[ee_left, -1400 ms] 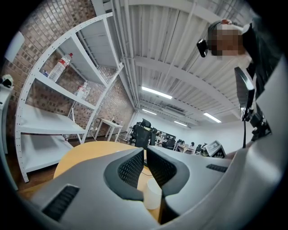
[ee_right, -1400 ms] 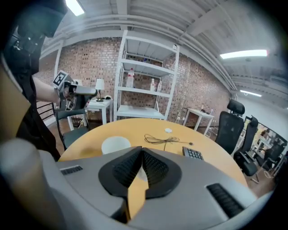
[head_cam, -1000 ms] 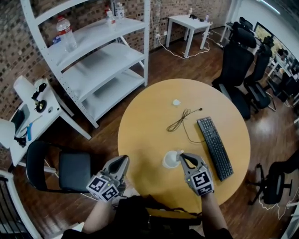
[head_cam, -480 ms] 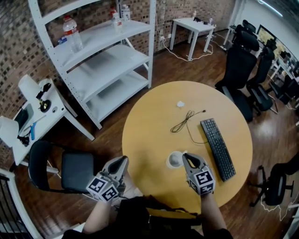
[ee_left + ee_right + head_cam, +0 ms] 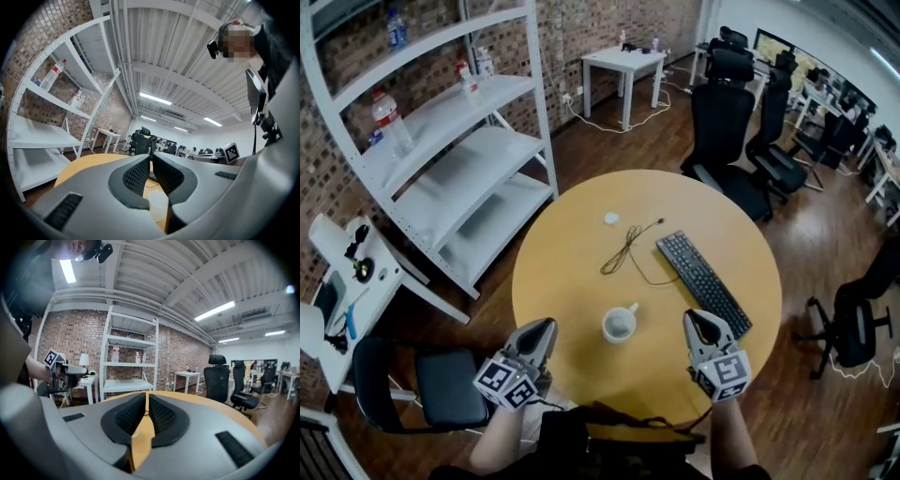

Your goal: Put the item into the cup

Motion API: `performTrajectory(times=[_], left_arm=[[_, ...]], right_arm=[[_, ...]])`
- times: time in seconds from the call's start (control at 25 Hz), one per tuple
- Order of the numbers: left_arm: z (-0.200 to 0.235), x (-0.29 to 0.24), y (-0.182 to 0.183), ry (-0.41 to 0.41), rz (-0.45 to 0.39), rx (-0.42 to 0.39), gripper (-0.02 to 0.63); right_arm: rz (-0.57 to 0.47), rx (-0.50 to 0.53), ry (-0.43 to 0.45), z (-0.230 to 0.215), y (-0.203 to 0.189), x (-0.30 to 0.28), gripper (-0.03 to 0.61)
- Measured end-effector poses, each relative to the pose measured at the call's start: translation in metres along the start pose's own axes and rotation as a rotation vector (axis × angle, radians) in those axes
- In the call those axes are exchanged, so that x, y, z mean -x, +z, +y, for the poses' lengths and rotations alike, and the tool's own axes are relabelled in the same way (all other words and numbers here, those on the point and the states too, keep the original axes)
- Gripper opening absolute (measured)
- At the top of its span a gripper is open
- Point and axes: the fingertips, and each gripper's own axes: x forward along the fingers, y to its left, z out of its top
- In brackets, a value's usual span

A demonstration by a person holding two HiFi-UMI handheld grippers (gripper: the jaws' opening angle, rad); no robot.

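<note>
**A:** Your right tongs (image 5: pixel 147 399) stood only a crack apart and gripped nothing. Bare worktop (image 5: pixel 572 281) showed through the slit.

**B:** Your left tongs (image 5: pixel 151 161) were much the same, a thin slit with nothing held. That pair, though, looked straight at the cup (image 5: pixel 607 323), which sat low and just ahead of them.

**A:** Yes. The cup stood upright near the near edge, between your two tongs and about as far from one as from the other. Its handle was turned toward the far right.

**B:** I couldn't tell whether anything lay inside it.

**A:** Nor could I. The only loose candidate was a small white thing (image 5: pixel 611 218) toward the far edge, beyond the cable (image 5: pixel 623 253) and left of the keyboard (image 5: pixel 703 283).

**B:** If that was your item, it lay well apart from both tongs. It was straight out across the worktop, past the cup, and neither hand was clearly nearer.

**A:** It was also too small to give you a long axis. I'd judge that either hand would have needed a long reach past the cup.
</note>
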Motion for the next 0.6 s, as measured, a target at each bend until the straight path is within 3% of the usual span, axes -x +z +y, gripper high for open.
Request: performTrajectory(times=[0.28,0.6], left_arm=[[-0.039,-0.044,-0.002,-0.130,0.045,-0.020,0.015],[-0.061,-0.057,-0.011,-0.170,0.068,-0.026,0.015]], right_arm=[[-0.018,0.104,-0.230,-0.037,-0.007,0.082,0.028],[-0.006,-0.029,-0.466,-0.072,-0.039,0.153,0.008]])
